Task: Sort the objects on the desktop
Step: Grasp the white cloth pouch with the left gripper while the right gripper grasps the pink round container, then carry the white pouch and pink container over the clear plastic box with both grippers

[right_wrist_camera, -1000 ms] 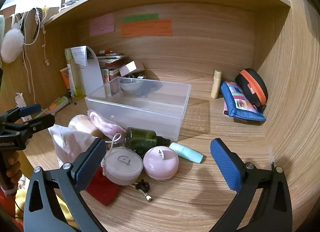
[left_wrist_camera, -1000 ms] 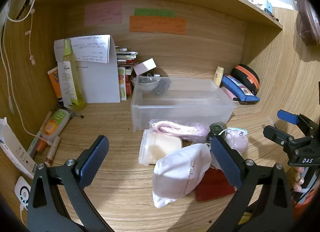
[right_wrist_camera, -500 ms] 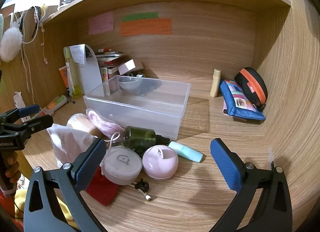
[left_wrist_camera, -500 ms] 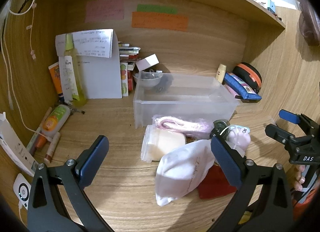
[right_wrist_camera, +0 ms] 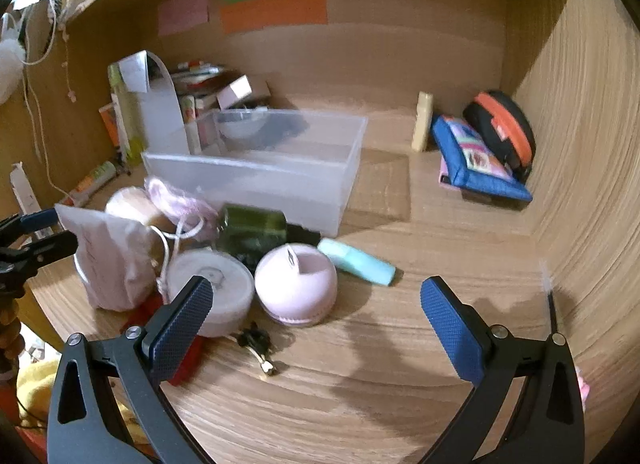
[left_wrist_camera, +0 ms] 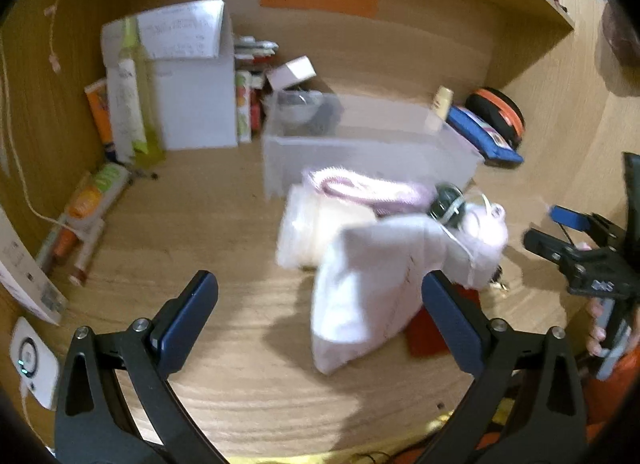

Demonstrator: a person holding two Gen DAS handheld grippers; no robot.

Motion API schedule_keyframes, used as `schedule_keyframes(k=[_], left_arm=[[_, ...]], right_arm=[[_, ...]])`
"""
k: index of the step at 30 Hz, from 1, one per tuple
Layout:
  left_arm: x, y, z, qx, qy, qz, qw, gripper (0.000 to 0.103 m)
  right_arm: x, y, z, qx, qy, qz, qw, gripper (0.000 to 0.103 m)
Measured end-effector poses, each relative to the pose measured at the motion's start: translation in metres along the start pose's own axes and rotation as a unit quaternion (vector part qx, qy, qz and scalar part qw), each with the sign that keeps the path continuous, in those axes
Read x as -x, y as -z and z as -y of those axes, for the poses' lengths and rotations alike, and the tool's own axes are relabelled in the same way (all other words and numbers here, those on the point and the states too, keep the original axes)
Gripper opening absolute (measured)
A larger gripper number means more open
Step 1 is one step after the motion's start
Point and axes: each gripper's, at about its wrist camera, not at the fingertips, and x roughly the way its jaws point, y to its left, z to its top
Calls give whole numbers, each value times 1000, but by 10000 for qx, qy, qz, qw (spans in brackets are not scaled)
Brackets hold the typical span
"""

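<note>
A clear plastic bin stands mid-desk with a small bowl in its far left corner. In front of it lies a pile: a white drawstring pouch, a cream jar, a pink cord bundle, a dark green bottle, a pale round tin, a pink round case, a mint tube and a red card. My left gripper is open, just short of the pouch. My right gripper is open in front of the pink case.
A blue pouch, an orange-and-black case and a cream stick sit at the back right. White boxes, books and tubes crowd the left wall. A small key charm lies near the desk's front. A white device sits front left.
Both grippers have moved forward toward the pile, so the objects look larger; the views are blurred by motion. Both stay open and nothing has been taken hold of.
</note>
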Motion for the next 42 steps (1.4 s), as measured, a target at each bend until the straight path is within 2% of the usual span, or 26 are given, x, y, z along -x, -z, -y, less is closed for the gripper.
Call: schedule_keyframes(k=[5, 10, 14, 17, 20, 24, 26, 28, 29, 31, 33, 38, 42], left_arm=[[-21, 10, 11, -139, 18, -314, 9994, 103], [-51, 11, 11, -18, 166, -780, 9968, 103], [-65, 10, 9, 184, 285, -954, 9949, 103], [-67, 8, 10, 137, 212, -943, 9952, 103], [-68, 9, 10, 126, 77, -901, 9958, 103], [-68, 10, 7, 170, 13, -799, 9967, 102], [-66, 12, 9, 85, 45, -743, 9972, 93], [-63, 13, 13, 14, 197, -694, 9974, 73], [-61, 14, 14, 0, 318, -692, 9971, 67], [-60, 14, 17, -23, 461, -693, 9965, 50], [-59, 12, 21, -76, 533, -670, 9963, 40], [-50, 14, 35, -474, 250, -499, 9973, 34], [-38, 12, 36, -456, 234, -343, 9981, 31]], right_arm=[[-22, -1, 2, 64, -17, -319, 9995, 103], [-42, -3, 3, 158, -17, -550, 9984, 103], [-54, -5, 7, 190, -94, -734, 9971, 103], [-62, -7, 7, 213, -212, -832, 9961, 103], [-65, -9, 2, 443, -154, -829, 9955, 102], [-72, -8, -3, 684, -201, -952, 9929, 94], [-79, -4, -7, 802, -216, -1101, 9905, 87], [-77, -5, -9, 825, -256, -1036, 9909, 75], [-77, -6, -10, 841, -263, -1004, 9910, 72], [-77, -5, -10, 801, -326, -983, 9914, 61], [-75, -5, -8, 730, -371, -966, 9920, 60], [-63, -3, -3, 563, -405, -774, 9946, 60], [-51, -2, 4, 419, -397, -673, 9961, 60]])
